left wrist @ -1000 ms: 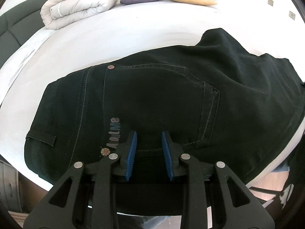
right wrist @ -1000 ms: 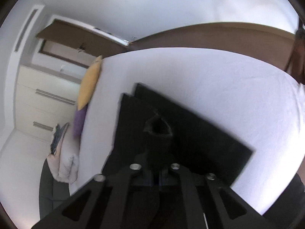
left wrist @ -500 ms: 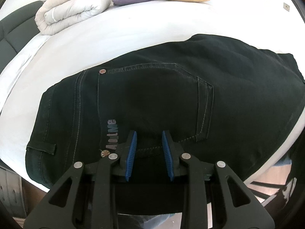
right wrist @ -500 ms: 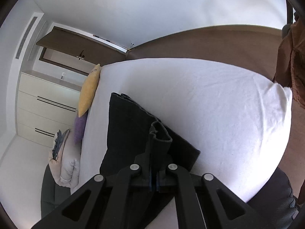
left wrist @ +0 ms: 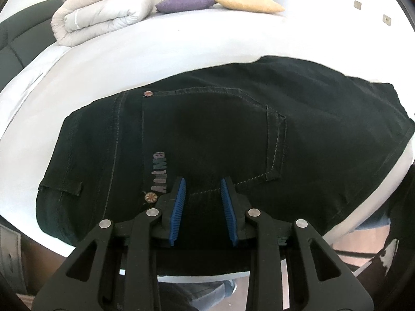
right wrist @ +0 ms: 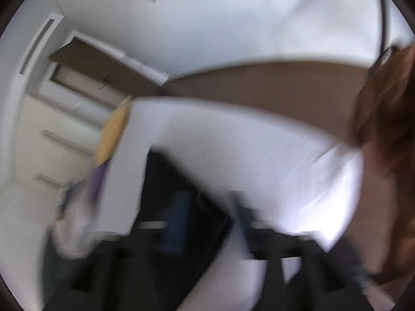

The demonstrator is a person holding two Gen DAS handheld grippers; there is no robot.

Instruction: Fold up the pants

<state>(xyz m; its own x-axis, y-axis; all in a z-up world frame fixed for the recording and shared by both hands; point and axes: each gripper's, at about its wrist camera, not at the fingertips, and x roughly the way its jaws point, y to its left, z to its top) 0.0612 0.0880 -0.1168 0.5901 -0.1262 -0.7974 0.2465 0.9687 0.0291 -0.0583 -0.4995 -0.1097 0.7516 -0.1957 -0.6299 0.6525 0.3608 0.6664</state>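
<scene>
Black jeans (left wrist: 207,129) lie folded on the white bed (left wrist: 181,46), back pocket and waistband facing up, the near edge hanging past the mattress. My left gripper (left wrist: 202,194) sits low over the waistband end. Its blue pads (left wrist: 179,207) stand a little apart and are opening, with flat denim showing between them and no pinch visible. The right wrist view is badly blurred. My right gripper (right wrist: 210,215) shows there with jaws opening wide and nothing between them, just above the black jeans (right wrist: 160,181).
A rolled pale comforter (left wrist: 103,18), a purple pillow (left wrist: 184,2) and a yellow pillow (left wrist: 249,2) lie at the bed's far end. A dark headboard (left wrist: 15,41) is far left. White drawers (right wrist: 52,140) stand beyond the bed; a brown cloth (right wrist: 384,119) hangs right.
My right gripper, earlier shut on a bunched fold of the jeans, has let it go and sprung wide while swinging away. The jeans' right part has settled flat. The left gripper barely moved.
</scene>
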